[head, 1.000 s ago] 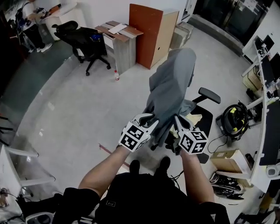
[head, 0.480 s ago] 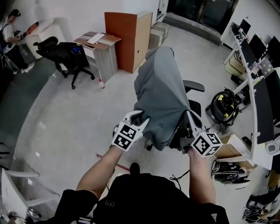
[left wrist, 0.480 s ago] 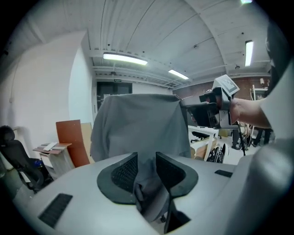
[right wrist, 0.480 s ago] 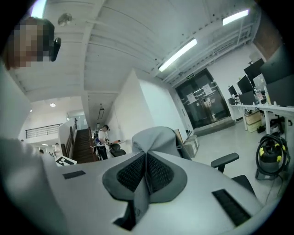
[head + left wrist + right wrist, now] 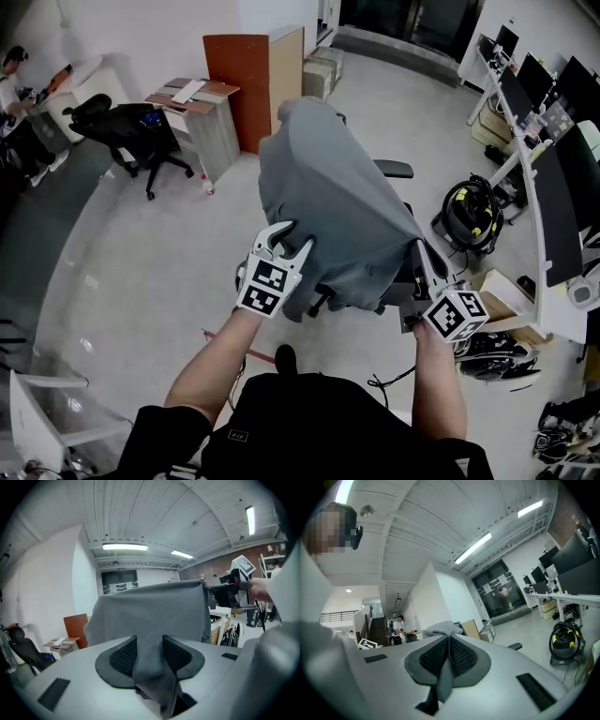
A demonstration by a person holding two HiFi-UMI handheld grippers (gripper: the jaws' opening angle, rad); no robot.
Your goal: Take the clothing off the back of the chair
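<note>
The grey clothing (image 5: 328,197) hangs draped over the back of the office chair (image 5: 394,170) and is pulled out wide towards the person, its lower edge stretched between the two tools. The chair stands on the pale floor (image 5: 141,244), turned with its back to the person.

The left hand-held gripper (image 5: 291,239) is at the garment's lower left corner. In the left gripper view its jaws stand apart and have just been opening. A fold of the clothing (image 5: 150,611) lies in the gap between the pads of the left hand-held gripper (image 5: 149,641) (loose rather than squeezed, as far as can be seen).

The right hand-held gripper (image 5: 422,255) is at the lower right corner, beside the chair's seat. In the right gripper view the right hand-held gripper (image 5: 449,644) has its pads closed tight on a thin strip of the clothing (image 5: 445,679), which trails back between them.

Well beyond the chair stand an orange-brown cabinet (image 5: 255,70) and a black swivel chair (image 5: 127,127). A black and yellow vacuum cleaner (image 5: 466,211) sits on the floor to the right, near a long table (image 5: 544,272) that carries monitors.
</note>
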